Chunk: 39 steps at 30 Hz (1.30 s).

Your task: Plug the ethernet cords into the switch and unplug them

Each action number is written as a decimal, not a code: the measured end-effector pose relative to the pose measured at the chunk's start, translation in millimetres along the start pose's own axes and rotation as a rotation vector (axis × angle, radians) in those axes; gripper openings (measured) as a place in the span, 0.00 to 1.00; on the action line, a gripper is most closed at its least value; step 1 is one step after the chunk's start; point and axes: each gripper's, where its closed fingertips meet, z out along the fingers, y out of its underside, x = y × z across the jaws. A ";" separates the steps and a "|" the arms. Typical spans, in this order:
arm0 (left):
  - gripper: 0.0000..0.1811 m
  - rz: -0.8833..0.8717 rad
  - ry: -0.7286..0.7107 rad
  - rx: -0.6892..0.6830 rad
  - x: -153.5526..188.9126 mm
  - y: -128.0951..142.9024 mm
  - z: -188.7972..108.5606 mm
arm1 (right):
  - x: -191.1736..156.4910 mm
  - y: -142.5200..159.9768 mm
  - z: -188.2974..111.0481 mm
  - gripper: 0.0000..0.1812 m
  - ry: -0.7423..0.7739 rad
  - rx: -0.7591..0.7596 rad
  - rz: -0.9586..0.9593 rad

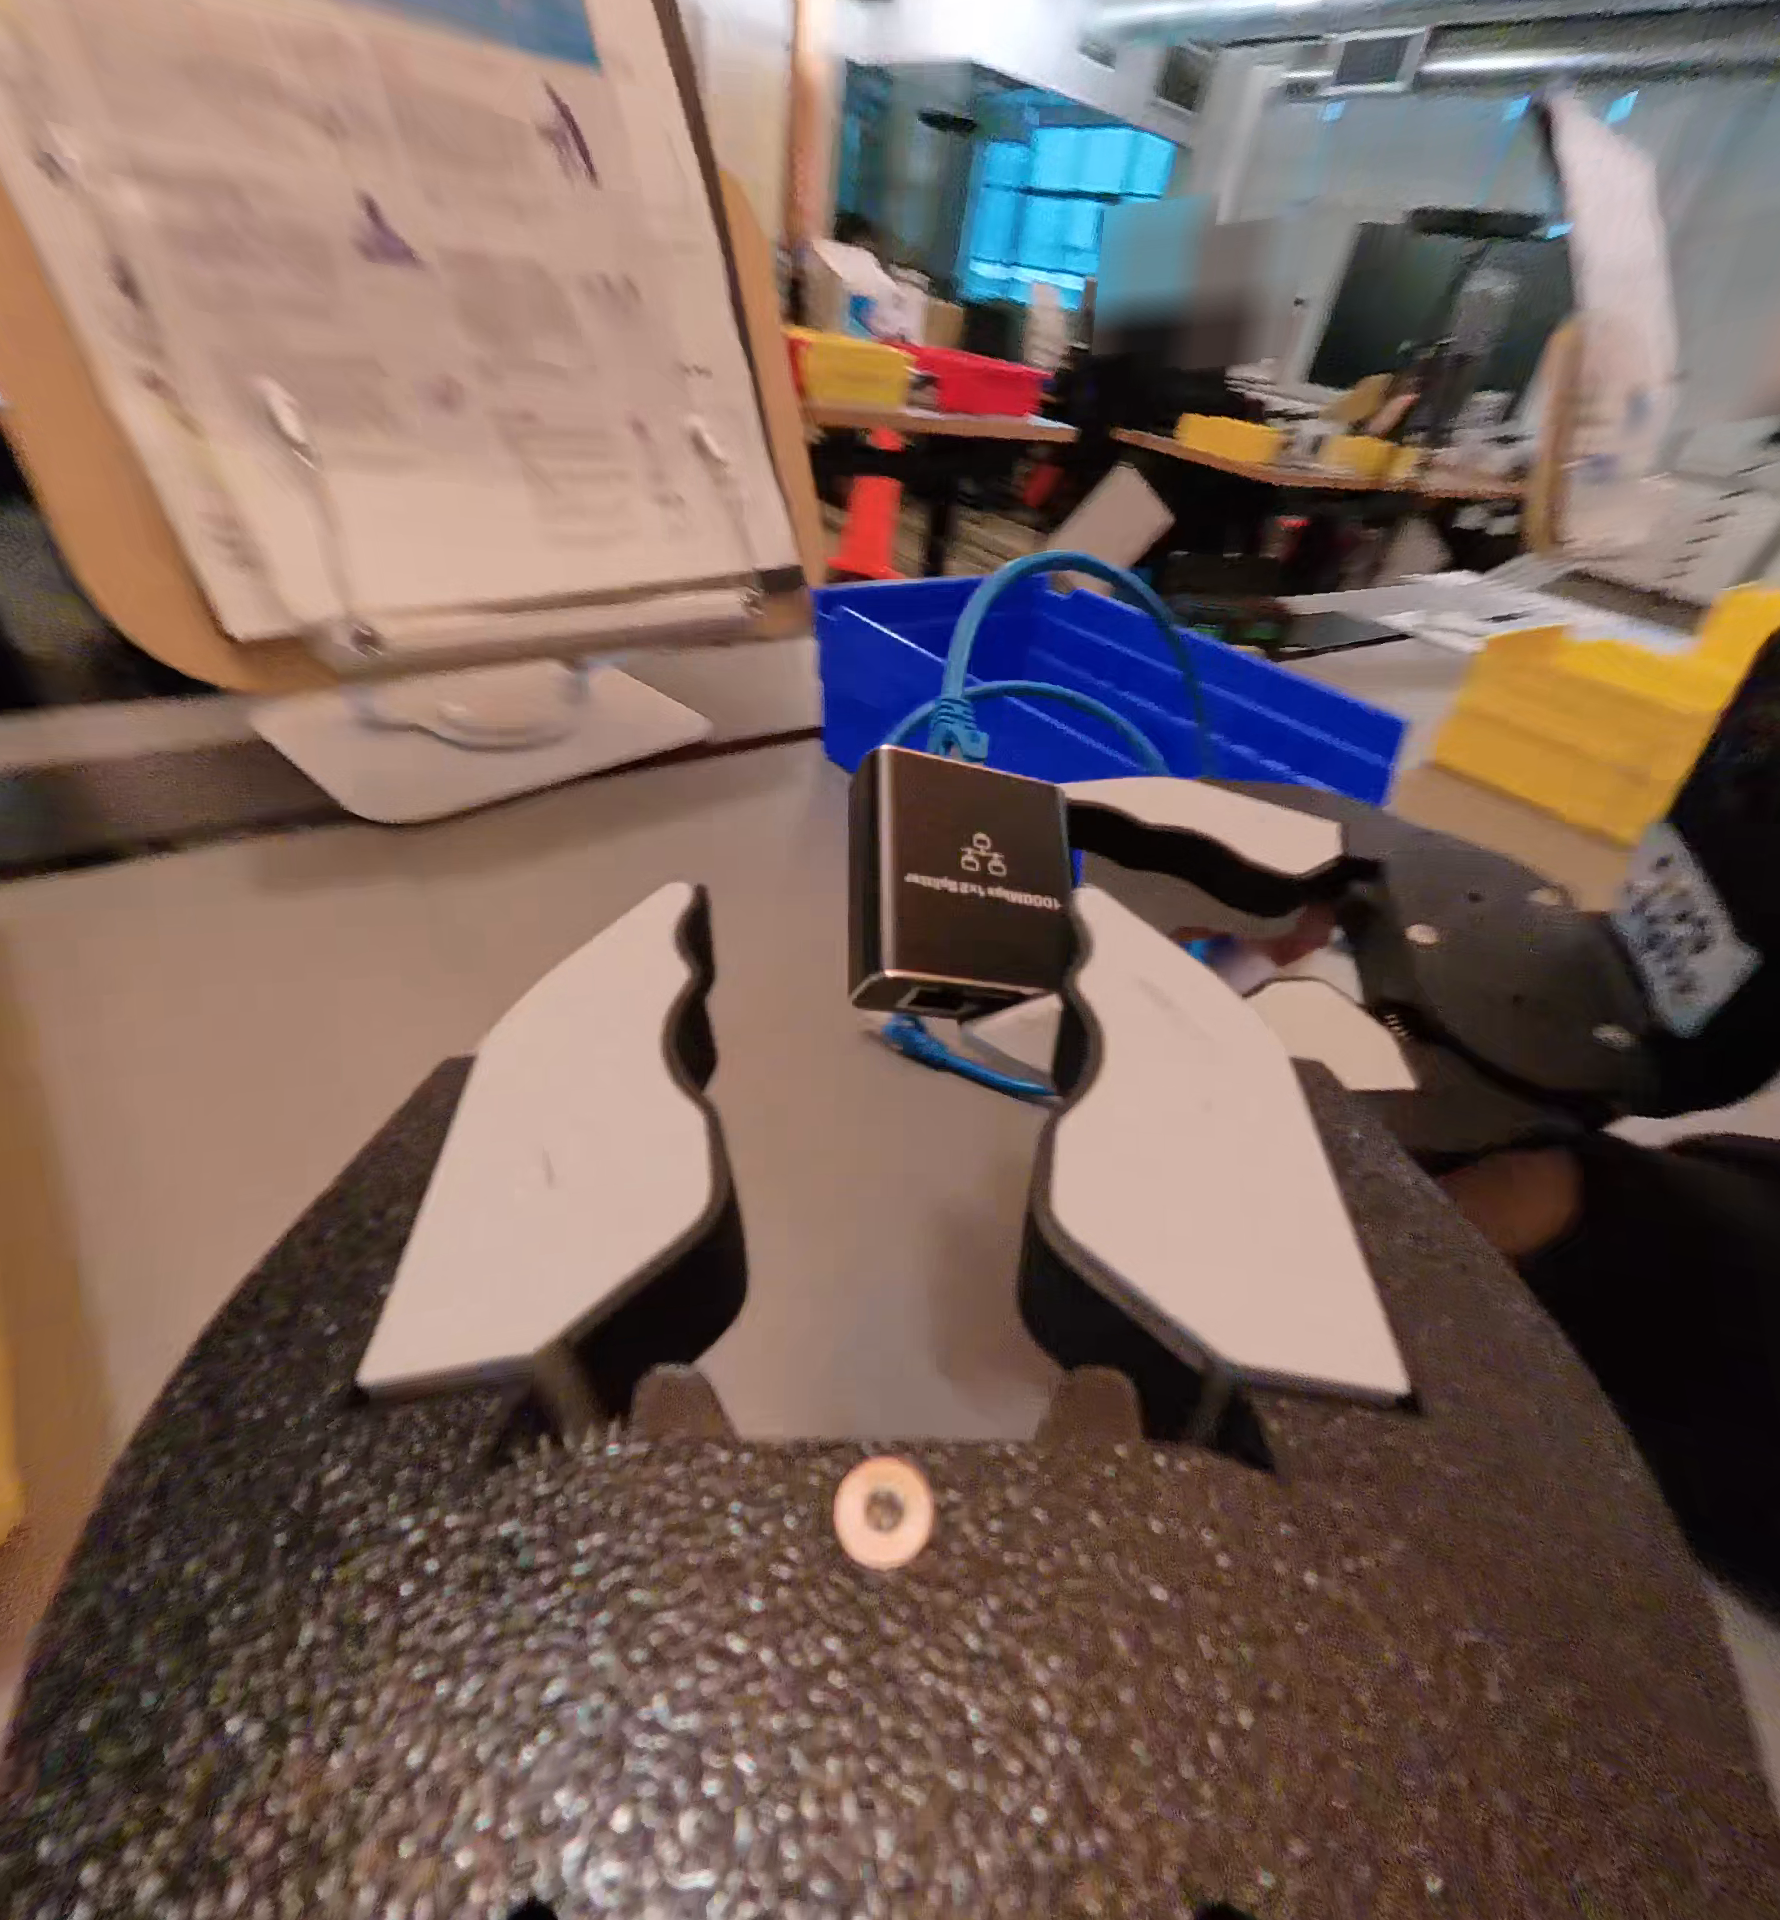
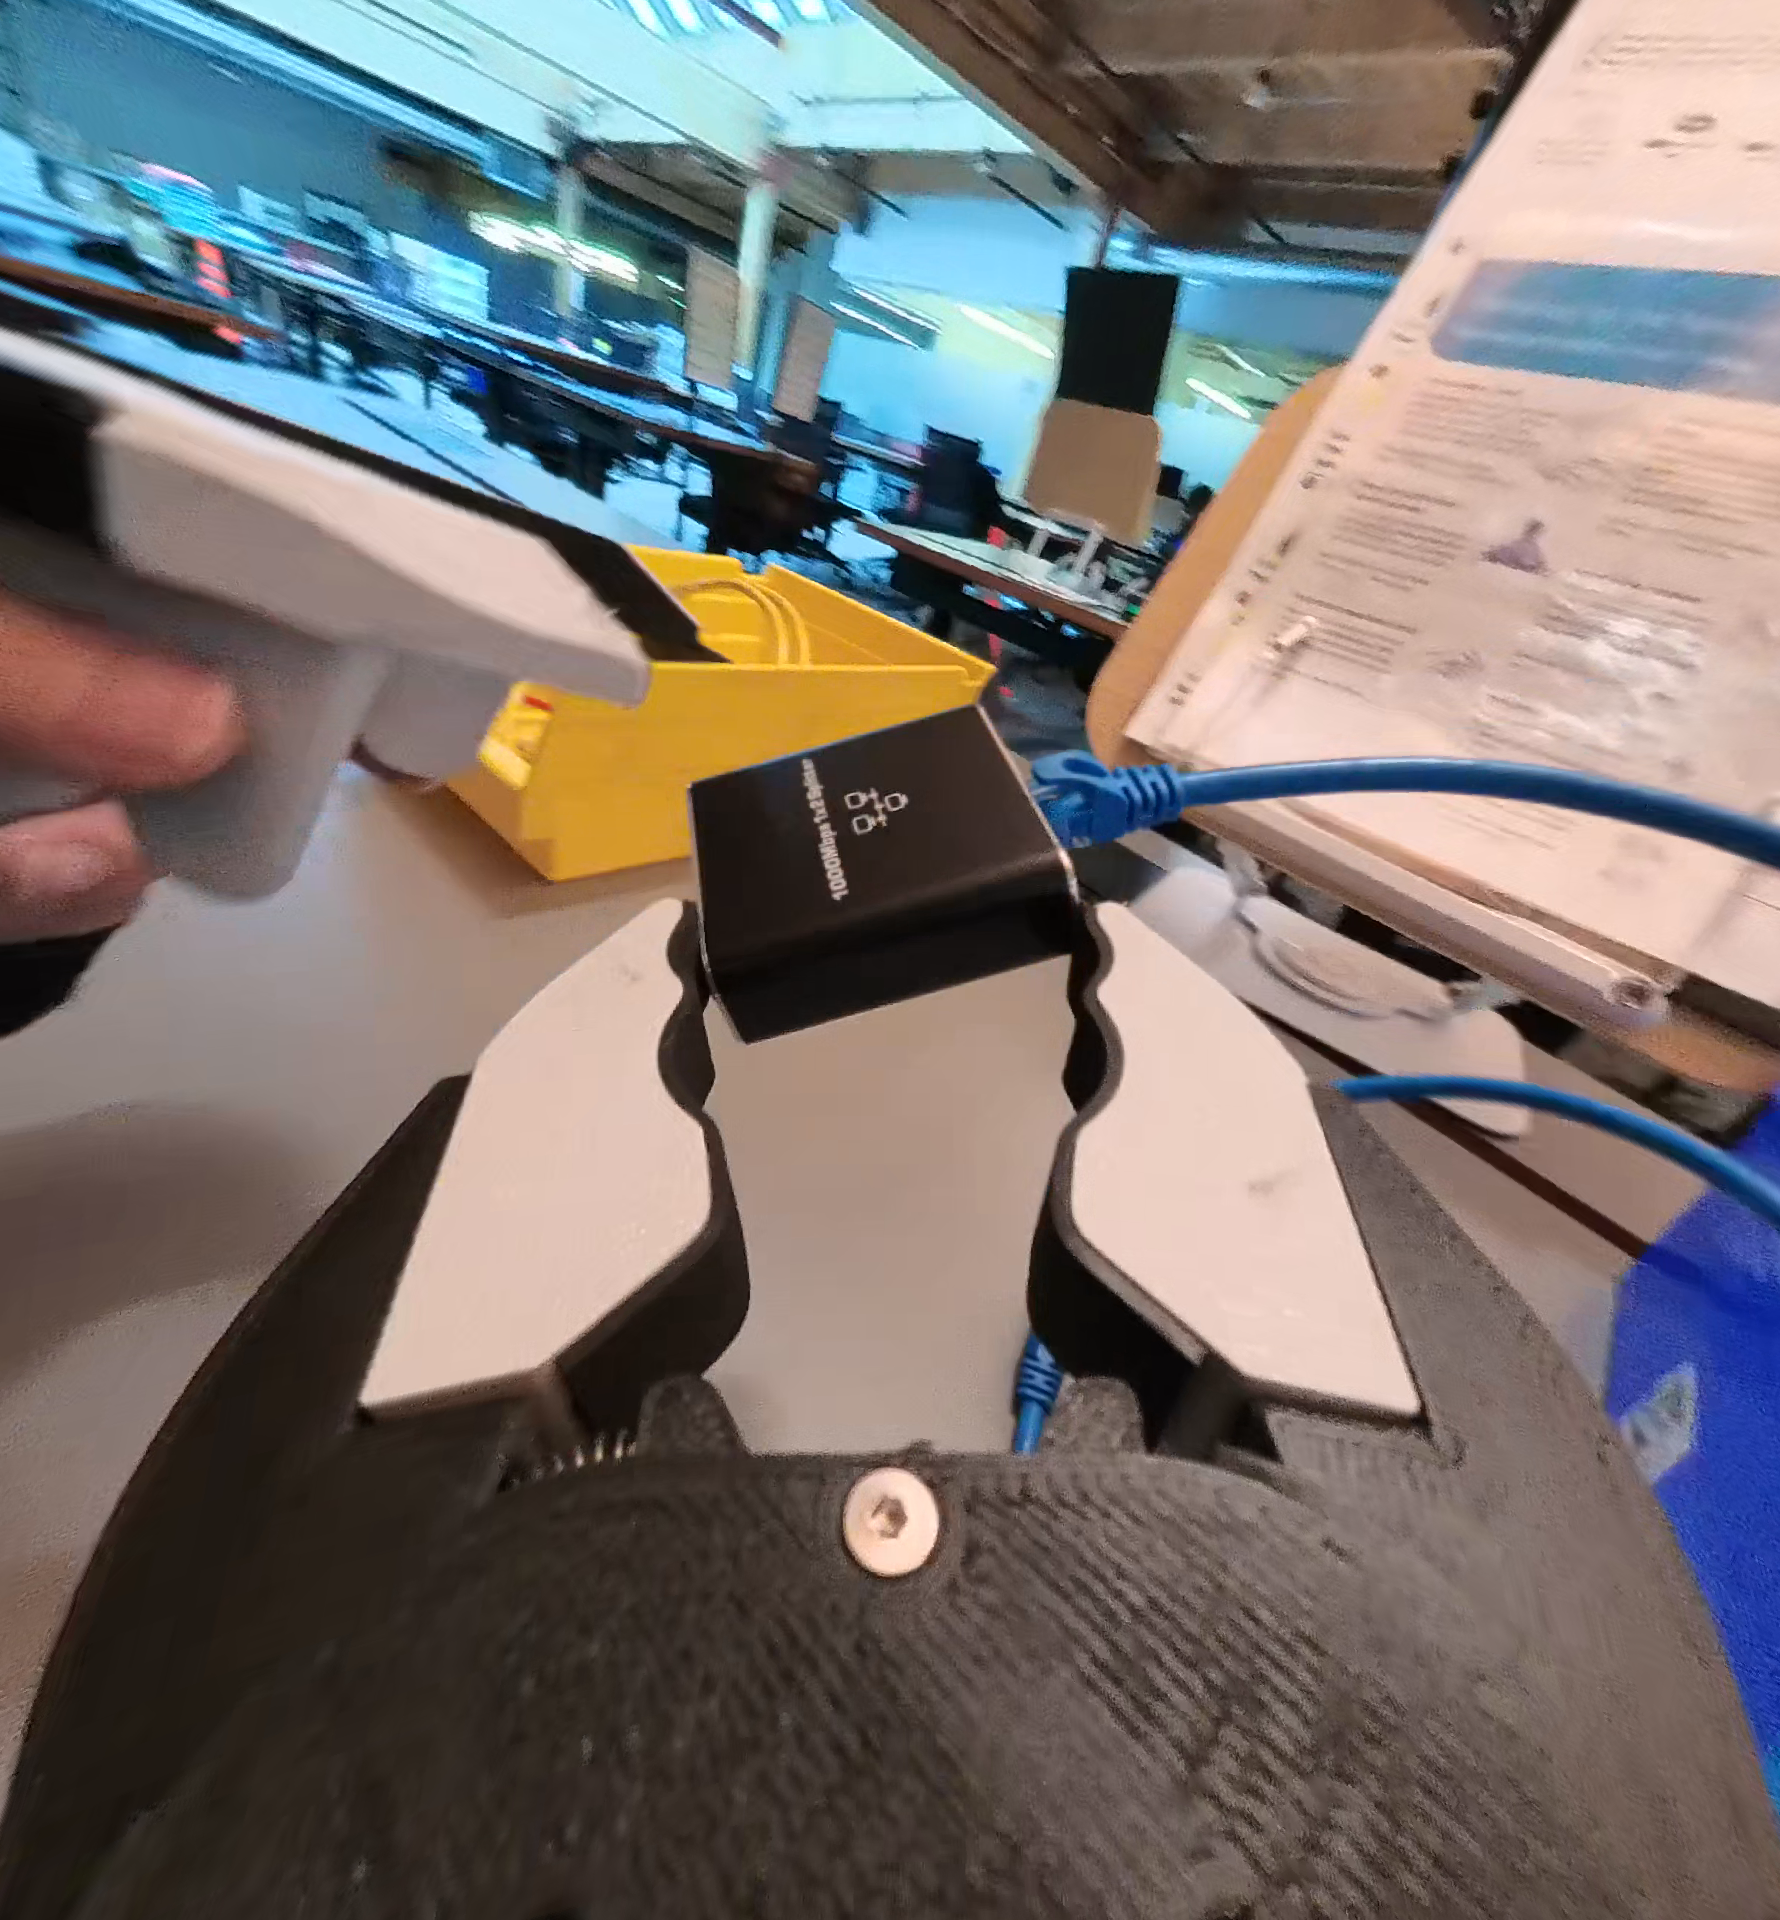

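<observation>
Gleaming black switch; blue cord

The right claw grips the black switch, a blue ethernet cord plugged into its far end.

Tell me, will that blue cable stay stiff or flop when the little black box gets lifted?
Probably floppy: the blue cable already arcs in loose loops behind the black box. Its plugged end should follow the box held in the right gripper. The free plug would likely dangle.
</observation>
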 end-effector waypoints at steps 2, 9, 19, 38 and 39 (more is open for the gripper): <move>0.39 0.067 -0.051 -0.016 7.0 6.4 2.4 | 1.0 3.9 0.5 0.37 0.035 -0.038 -0.074; 0.49 0.052 -0.087 -0.336 9.3 43.4 21.8 | -11.0 2.7 1.6 0.37 0.110 -0.108 -0.429; 0.33 0.025 -0.048 -0.426 8.3 58.8 25.0 | -18.0 4.6 2.2 0.37 0.137 -0.157 -0.670; 0.33 0.985 0.016 -0.814 -33.0 36.7 -13.5 | -46.1 -108.6 -60.6 0.55 -0.325 0.219 -0.352; 0.33 1.010 0.018 -0.837 -31.3 34.0 -13.8 | -39.8 -121.7 -69.4 0.57 -0.296 0.251 -0.361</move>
